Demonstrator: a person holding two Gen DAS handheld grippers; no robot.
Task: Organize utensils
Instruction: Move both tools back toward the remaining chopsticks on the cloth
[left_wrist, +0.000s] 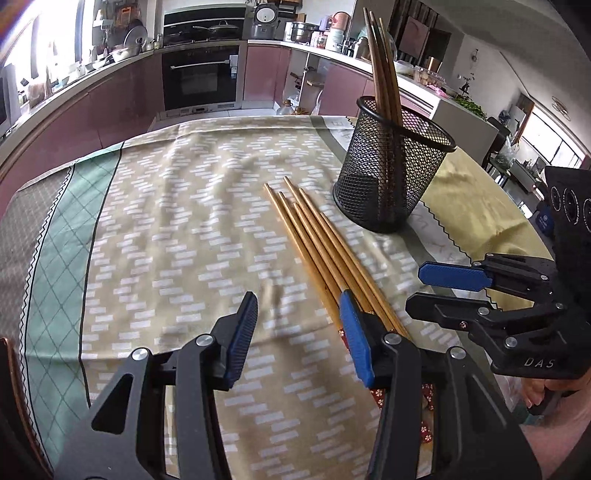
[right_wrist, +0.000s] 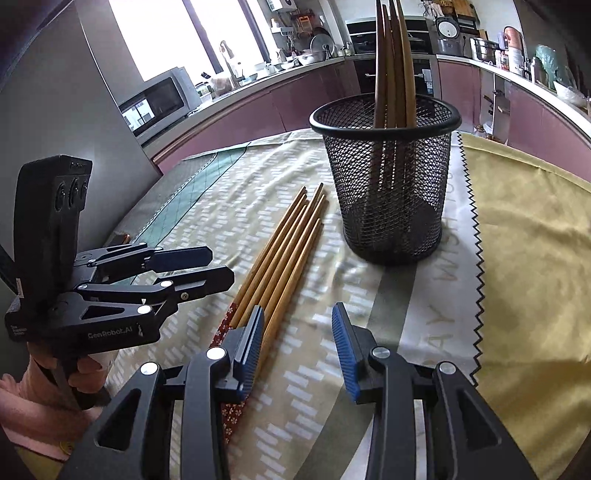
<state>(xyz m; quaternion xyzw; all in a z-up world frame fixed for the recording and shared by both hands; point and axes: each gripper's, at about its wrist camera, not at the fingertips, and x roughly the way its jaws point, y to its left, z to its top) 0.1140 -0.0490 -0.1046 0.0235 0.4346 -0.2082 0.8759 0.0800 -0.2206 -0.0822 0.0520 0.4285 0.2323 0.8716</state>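
Several golden wooden chopsticks (left_wrist: 317, 240) lie side by side on the patterned tablecloth, their red flowered ends (right_wrist: 231, 321) nearest me. A black mesh cup (left_wrist: 391, 166) stands just beyond them with several darker chopsticks (left_wrist: 384, 74) upright inside. My left gripper (left_wrist: 299, 325) hovers low over the cloth, open, and its right finger overlaps the near ends of the lying chopsticks. My right gripper (right_wrist: 299, 332) is open too; its left finger (right_wrist: 255, 343) sits over the same bundle (right_wrist: 284, 251). Nothing is between either pair of pads. Each gripper shows in the other's view (left_wrist: 415, 290) (right_wrist: 221, 266).
The cup (right_wrist: 388, 177) stands on a grey strip where the patterned cloth meets a yellow cloth (right_wrist: 535, 258) with a zigzag edge. The teal border of the cloth (left_wrist: 59, 229) runs along the table's left edge. Kitchen counters and an oven (left_wrist: 201, 74) are far behind.
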